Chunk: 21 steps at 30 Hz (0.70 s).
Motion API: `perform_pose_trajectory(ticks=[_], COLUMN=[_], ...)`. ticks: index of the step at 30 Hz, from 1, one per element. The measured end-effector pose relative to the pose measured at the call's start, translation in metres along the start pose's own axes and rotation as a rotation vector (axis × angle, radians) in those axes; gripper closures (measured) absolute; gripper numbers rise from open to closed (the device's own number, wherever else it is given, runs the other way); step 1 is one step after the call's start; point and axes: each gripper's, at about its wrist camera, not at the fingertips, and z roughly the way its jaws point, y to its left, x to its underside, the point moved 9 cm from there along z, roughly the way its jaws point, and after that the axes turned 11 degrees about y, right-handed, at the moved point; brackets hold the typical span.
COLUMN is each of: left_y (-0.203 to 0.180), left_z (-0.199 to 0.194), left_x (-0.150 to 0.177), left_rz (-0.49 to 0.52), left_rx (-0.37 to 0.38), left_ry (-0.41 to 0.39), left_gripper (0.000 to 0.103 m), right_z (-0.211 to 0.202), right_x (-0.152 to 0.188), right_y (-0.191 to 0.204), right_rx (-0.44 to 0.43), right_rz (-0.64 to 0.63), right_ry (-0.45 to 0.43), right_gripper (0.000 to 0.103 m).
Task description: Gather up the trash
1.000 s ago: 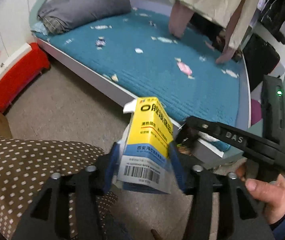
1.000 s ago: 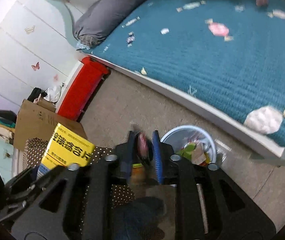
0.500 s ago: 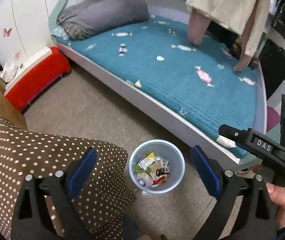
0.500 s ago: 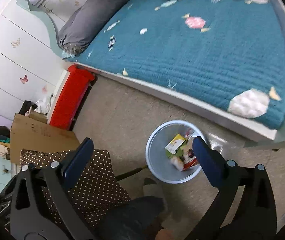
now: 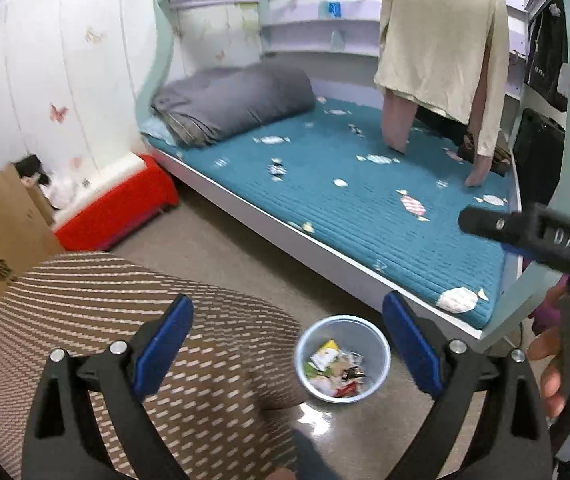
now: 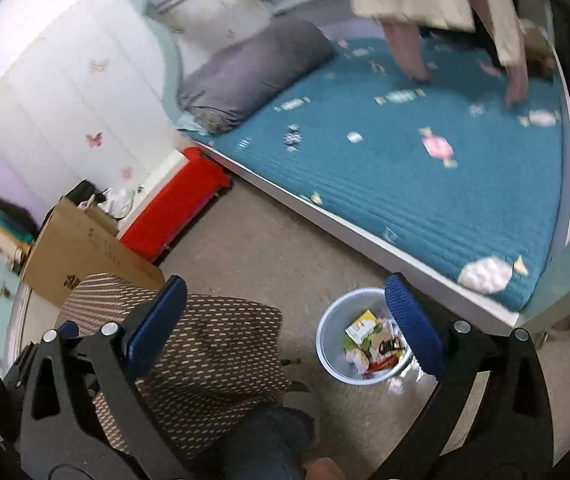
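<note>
Both grippers, left [image 5: 287, 344] and right [image 6: 285, 328], fingers just sprung wide and empty above the bin [image 5: 381, 346], yellow carton [image 6: 361, 327] now inside with other trash; more wrappers [image 5: 411, 205] wait on the bed [image 5: 365, 280].

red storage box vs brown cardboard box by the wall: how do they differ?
The red storage box is glossy red, long and low with a white top; the brown cardboard box is matte, plain brown and stands taller. The red one lies nearer the teal-quilted bed; the cardboard one is open-topped. Both sit on the floor beside the white wall.
</note>
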Motion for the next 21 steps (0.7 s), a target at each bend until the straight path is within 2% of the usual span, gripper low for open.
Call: perform_pose_trajectory(ticks=[9, 15, 21], left_y=[0.064, 0.114, 0.142], left_z=[-0.107, -0.171, -0.229], left_x=[0.012, 0.027, 0.047], left_rz=[-0.131, -0.259, -0.353], left_rx=[-0.107, -0.222, -0.289], left_ry=[-0.139, -0.224, -0.306], left_gripper=[0.008, 0.006, 0.006], right_z=[-0.069, -0.106, -0.139], right_x=[0.008, 0.02, 0.035], right_y=[0.093, 0.147, 0.2], right_rx=[-0.021, -0.008, 0.004], right_rz=[-0.154, -0.263, -0.377], right_ry=[-0.088, -0.143, -0.222], right_gripper=[0.006, 0.006, 0.006])
